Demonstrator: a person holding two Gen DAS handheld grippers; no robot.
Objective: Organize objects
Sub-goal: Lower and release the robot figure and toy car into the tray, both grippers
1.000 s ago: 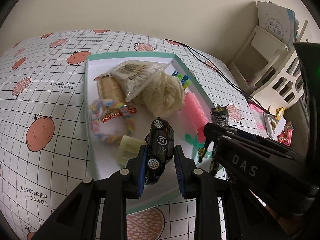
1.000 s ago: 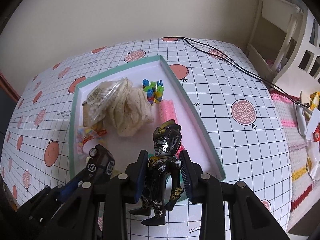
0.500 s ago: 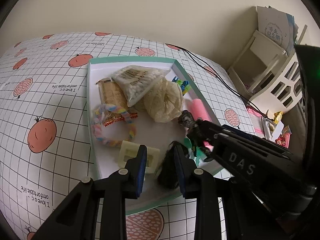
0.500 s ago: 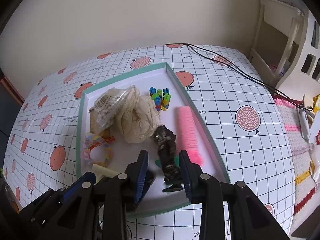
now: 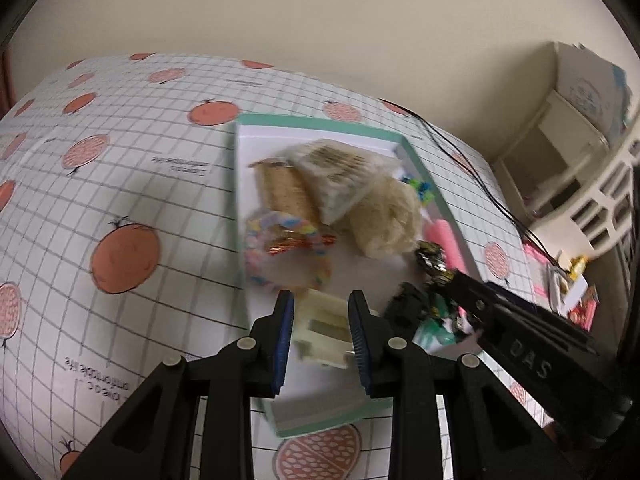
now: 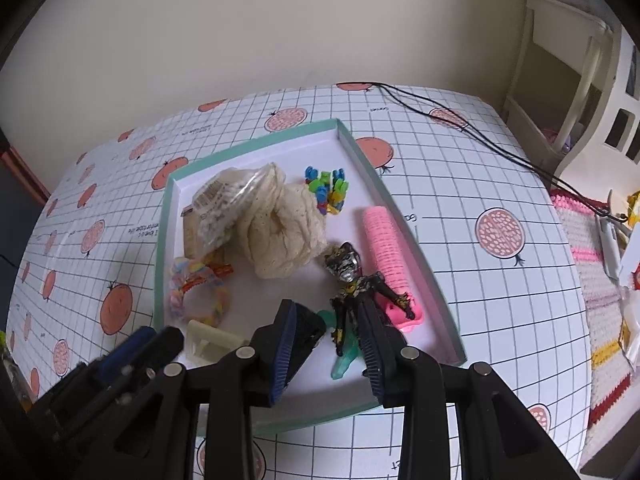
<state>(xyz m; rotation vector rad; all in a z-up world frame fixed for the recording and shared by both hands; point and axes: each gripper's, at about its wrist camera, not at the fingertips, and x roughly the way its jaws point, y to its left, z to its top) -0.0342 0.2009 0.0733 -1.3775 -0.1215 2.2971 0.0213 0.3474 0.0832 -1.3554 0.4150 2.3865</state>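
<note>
A teal-rimmed white tray (image 5: 320,122) (image 6: 256,142) sits on the fruit-print tablecloth. The black toy car (image 5: 406,310) (image 6: 310,326) lies on the tray floor near its front edge, against the left finger of my right gripper. The black and gold action figure (image 5: 432,264) (image 6: 352,284) lies on its back beside the pink roller (image 6: 384,240). My left gripper (image 5: 320,340) (image 6: 140,354) hangs open over a cream block (image 5: 324,328) (image 6: 208,340). My right gripper (image 6: 326,344) (image 5: 460,280) is open just above the figure's legs.
The tray also holds a cotton-swab bag (image 6: 228,200), a cream knitted bundle (image 6: 284,232), coloured clips (image 6: 328,192), a pastel scrunchie (image 6: 196,296) and a green piece (image 6: 344,360). A black cable (image 6: 460,120) crosses the table's back right. White shelving (image 6: 560,80) stands beyond.
The car has left my left gripper and the figure my right gripper; both now lie in the tray. The left gripper has shifted left over the cream block, and both grippers have pulled back.
</note>
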